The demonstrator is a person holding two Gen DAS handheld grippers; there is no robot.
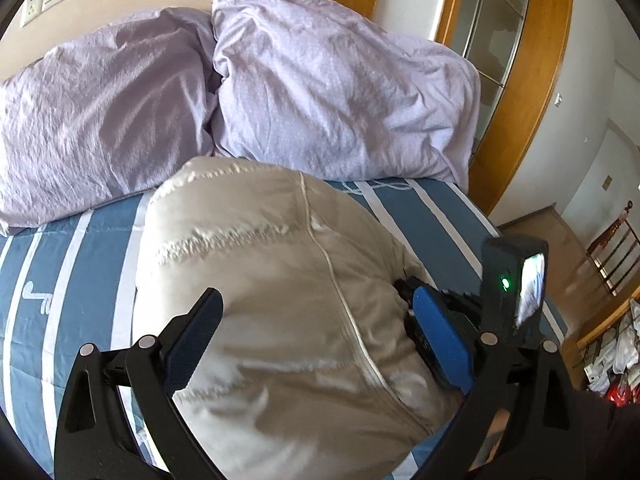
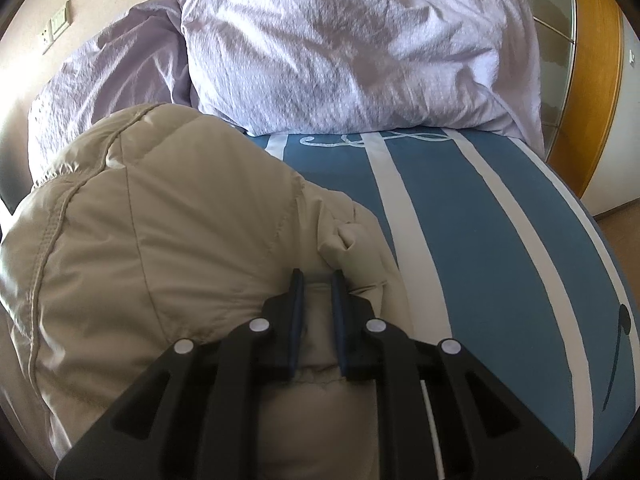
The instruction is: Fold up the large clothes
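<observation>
Black arms of the right claw (image 2: 317, 280) come closest in its own view, and its two blue pads are pulled in narrow, pinching a fold of the puffy tan coat (image 2: 160, 240) between them. This coat lies bunched up on the bed (image 2: 500, 240), which has a blue sheet with white stripes. Right of the coat the sheet is bare. Beyond the coat, two crumpled purple pillows (image 2: 340, 40) lean at the head of the bed, and the coat's far end reaches just up to them. Over the coat's near side, the left claw (image 1: 320, 312) is spread wide, with one blue pad on each side of the coat. I cannot tell if those pads touch the cloth. Far to the right of the coat stands a wooden door frame (image 1: 532, 80).
</observation>
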